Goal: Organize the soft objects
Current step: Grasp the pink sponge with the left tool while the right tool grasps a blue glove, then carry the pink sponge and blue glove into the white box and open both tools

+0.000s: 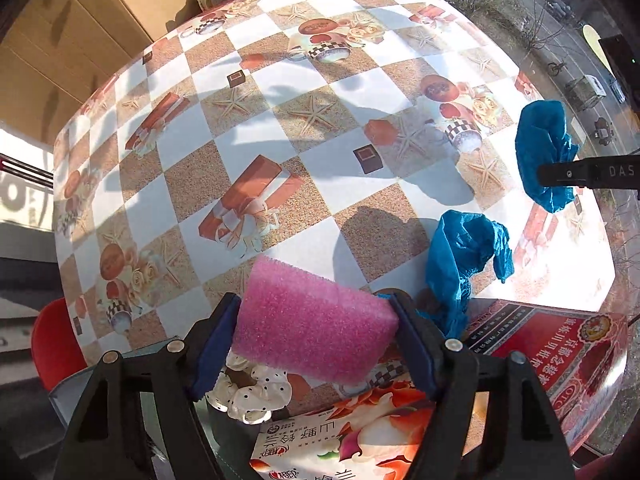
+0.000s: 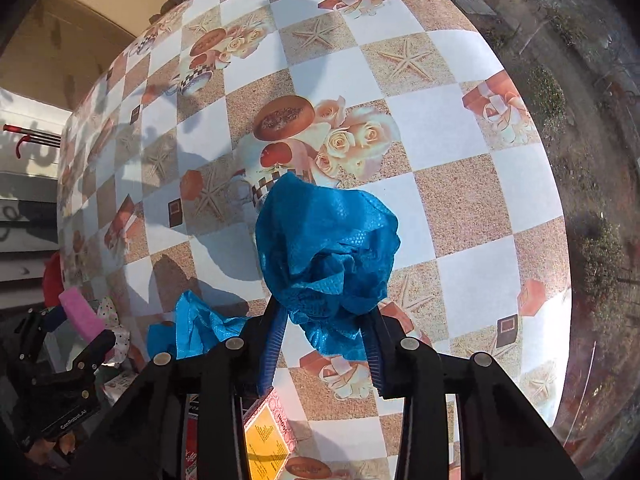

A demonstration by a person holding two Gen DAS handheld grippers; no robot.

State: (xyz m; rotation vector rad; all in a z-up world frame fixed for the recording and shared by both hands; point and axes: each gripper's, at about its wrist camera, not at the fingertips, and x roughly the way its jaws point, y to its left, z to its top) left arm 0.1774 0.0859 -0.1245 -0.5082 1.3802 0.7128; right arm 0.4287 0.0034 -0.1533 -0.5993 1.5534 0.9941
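One yellow leaflet (image 2: 267, 446), right-wrist view only

Pink sponge (image 1: 312, 328), a bright bubblegum shade, shows between blue pads (image 1: 212, 352) on the black left gripper (image 1: 316, 344). The right gripper (image 2: 324, 344) is black too, with ribbed blue pads, and carries a vivid blue crinkled cloth (image 2: 324, 256); a second blue cloth (image 1: 464, 256) matches it. The tablecloth (image 1: 280, 128) runs in white and sandy-tan checks with starfish, cream roses and orange-red gift boxes. There's a white scrunchie (image 1: 256, 396) dotted black, and a red box (image 1: 560, 344) with white lettering.
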